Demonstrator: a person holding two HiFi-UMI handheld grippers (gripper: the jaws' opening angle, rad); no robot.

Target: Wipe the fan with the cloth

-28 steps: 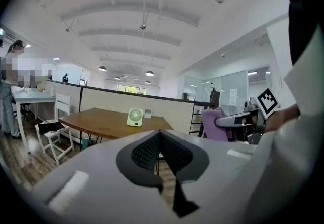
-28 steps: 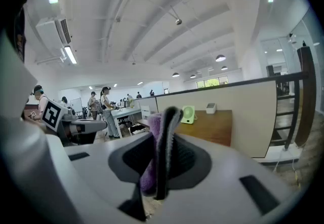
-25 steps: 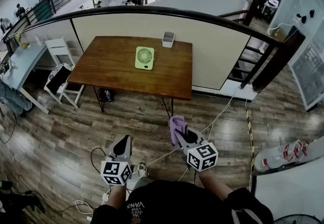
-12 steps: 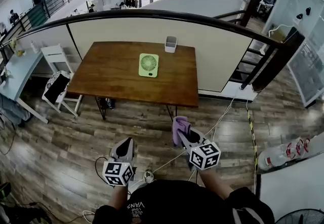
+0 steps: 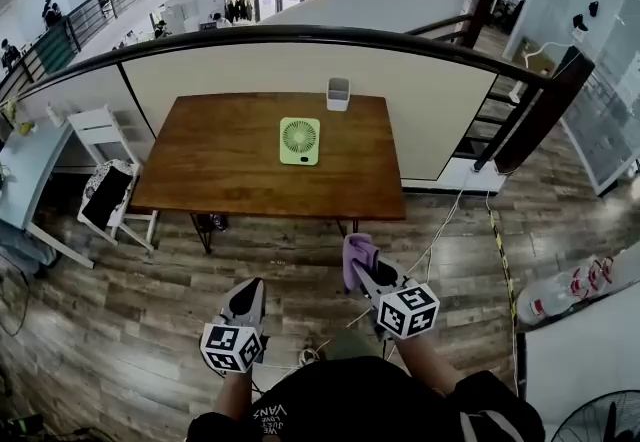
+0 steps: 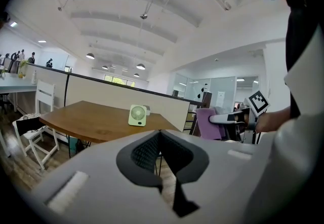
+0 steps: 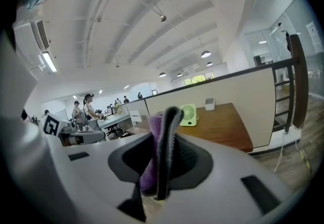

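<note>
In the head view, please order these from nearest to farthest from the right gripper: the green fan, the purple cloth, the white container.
1. The purple cloth: clamped in the right gripper itself.
2. The green fan: ahead, near the middle of the table.
3. The white container: at the table's far edge, beyond the fan.

Wooden table (image 5: 230, 160), frame centre. White container (image 5: 338, 93), table's far edge. White chair (image 5: 110, 192), left. Curved black handrail (image 5: 300, 32), above. Staircase (image 5: 490, 125), right. Cables (image 5: 440, 225) on plank floor (image 5: 120, 310).
</note>
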